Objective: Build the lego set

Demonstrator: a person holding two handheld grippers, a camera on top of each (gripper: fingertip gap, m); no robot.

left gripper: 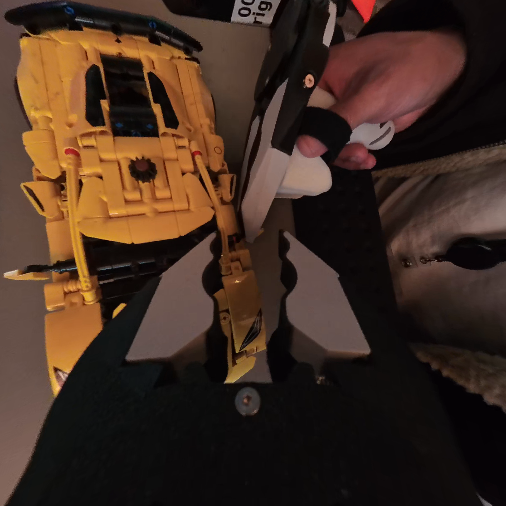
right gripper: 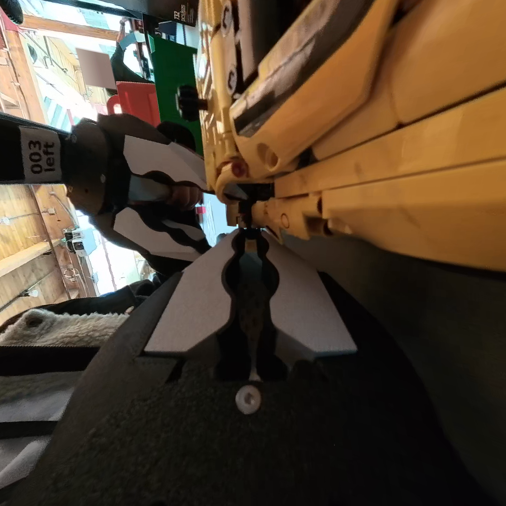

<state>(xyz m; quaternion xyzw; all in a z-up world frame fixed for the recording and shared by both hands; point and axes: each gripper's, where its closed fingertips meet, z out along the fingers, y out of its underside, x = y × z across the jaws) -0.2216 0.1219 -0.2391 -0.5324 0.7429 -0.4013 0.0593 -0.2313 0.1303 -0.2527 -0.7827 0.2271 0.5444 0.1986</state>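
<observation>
Left gripper (left gripper: 246,235) jaws apart around my yellow car's (left gripper: 115,175) door panel (left gripper: 243,315) | right gripper (right gripper: 247,232) nearly closed at its side | white labels, text omitted.

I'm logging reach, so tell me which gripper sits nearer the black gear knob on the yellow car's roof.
Hard to call; probably right. The right gripper tips touch the car's side below the black gear knob; the left gripper straddles a yellow side panel there, farther back.
</observation>
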